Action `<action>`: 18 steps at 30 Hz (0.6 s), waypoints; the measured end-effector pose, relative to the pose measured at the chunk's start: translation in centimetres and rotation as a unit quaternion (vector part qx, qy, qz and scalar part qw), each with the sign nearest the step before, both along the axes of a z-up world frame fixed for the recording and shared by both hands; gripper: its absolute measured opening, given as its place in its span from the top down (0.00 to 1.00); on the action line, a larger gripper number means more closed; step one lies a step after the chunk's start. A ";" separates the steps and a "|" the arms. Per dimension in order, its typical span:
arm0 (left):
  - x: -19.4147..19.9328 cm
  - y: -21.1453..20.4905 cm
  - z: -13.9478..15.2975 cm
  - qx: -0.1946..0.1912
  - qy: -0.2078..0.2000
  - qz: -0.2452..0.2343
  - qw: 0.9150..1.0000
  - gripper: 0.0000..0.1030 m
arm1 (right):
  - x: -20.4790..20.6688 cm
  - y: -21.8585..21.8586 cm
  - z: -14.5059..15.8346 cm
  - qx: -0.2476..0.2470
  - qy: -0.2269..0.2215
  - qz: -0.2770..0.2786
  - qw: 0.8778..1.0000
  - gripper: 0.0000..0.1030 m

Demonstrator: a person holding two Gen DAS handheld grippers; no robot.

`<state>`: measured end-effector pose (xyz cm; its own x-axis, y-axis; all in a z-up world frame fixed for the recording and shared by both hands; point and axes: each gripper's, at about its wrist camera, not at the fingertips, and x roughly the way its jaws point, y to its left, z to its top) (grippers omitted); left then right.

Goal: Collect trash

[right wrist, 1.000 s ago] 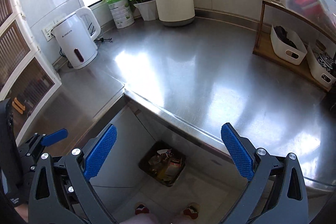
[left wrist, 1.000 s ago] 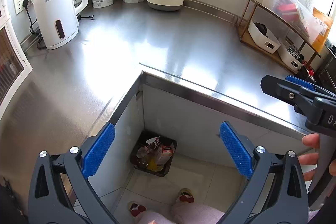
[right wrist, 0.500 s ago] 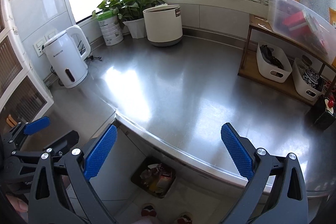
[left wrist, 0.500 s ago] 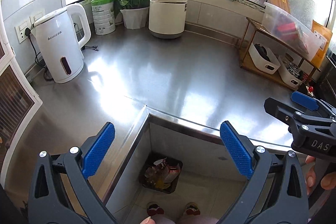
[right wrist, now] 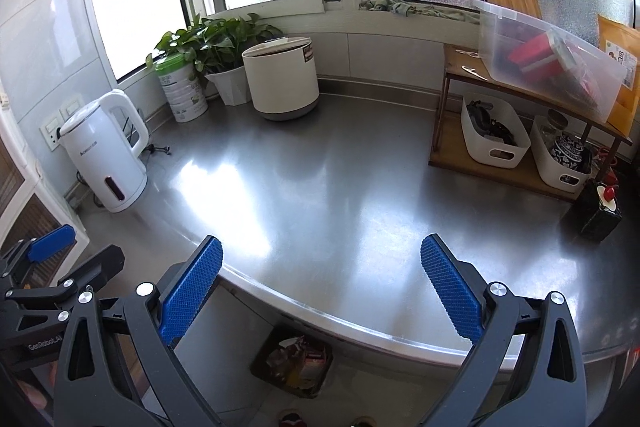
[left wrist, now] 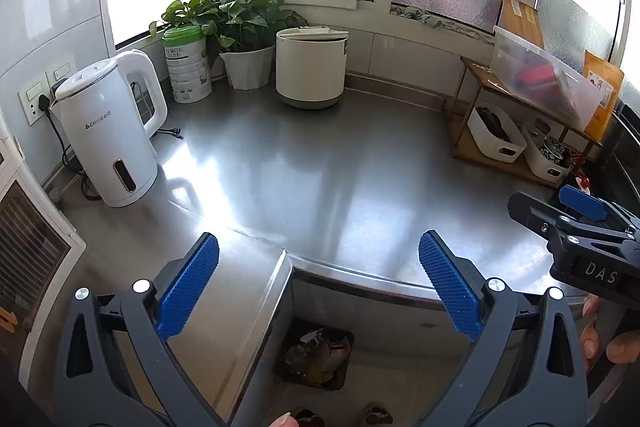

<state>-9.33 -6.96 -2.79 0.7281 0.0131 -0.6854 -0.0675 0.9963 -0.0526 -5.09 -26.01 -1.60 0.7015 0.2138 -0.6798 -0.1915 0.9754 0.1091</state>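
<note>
A dark trash bin (left wrist: 316,357) (right wrist: 294,363) full of crumpled wrappers stands on the floor below the counter's inner corner. My left gripper (left wrist: 318,285) hangs open above the counter edge, nothing between its blue pads. My right gripper (right wrist: 320,287) is likewise open and empty, held over the steel counter (right wrist: 340,187). The right gripper's body (left wrist: 580,231) shows at the right of the left wrist view, with a person's fingers (left wrist: 604,339) on its handle. The left gripper's body (right wrist: 48,279) shows at the left of the right wrist view. No loose trash shows on the counter.
A white kettle (left wrist: 108,131), green-lidded can (left wrist: 186,65), potted plant (left wrist: 236,39) and white round container (left wrist: 310,67) line the back. A wooden shelf (right wrist: 520,155) holds white baskets and a clear box at right. A dark box (right wrist: 594,215) sits near it. Shoes (left wrist: 376,415) show below.
Both grippers have risen and tilted up from the bin toward the counter and windows. The bin has slid lower in both views. Both jaws stayed open.
</note>
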 end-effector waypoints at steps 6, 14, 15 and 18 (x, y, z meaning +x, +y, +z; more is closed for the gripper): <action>0.9 0.5 -0.1 0.001 0.000 -0.004 1.000 0.08 | 0.6 0.7 0.2 0.002 -0.003 -0.006 1.000 0.03; 1.7 0.9 0.0 0.004 -0.002 -0.003 1.000 0.08 | 1.3 1.1 0.1 -0.004 -0.002 -0.012 1.000 0.03; 1.8 0.9 0.0 0.005 -0.002 -0.003 1.000 0.08 | 1.3 1.2 0.1 -0.005 -0.002 -0.012 1.000 0.03; 2.1 1.1 0.0 0.004 -0.003 0.000 1.000 0.08 | 1.7 1.5 -0.1 -0.015 0.001 -0.011 1.000 0.03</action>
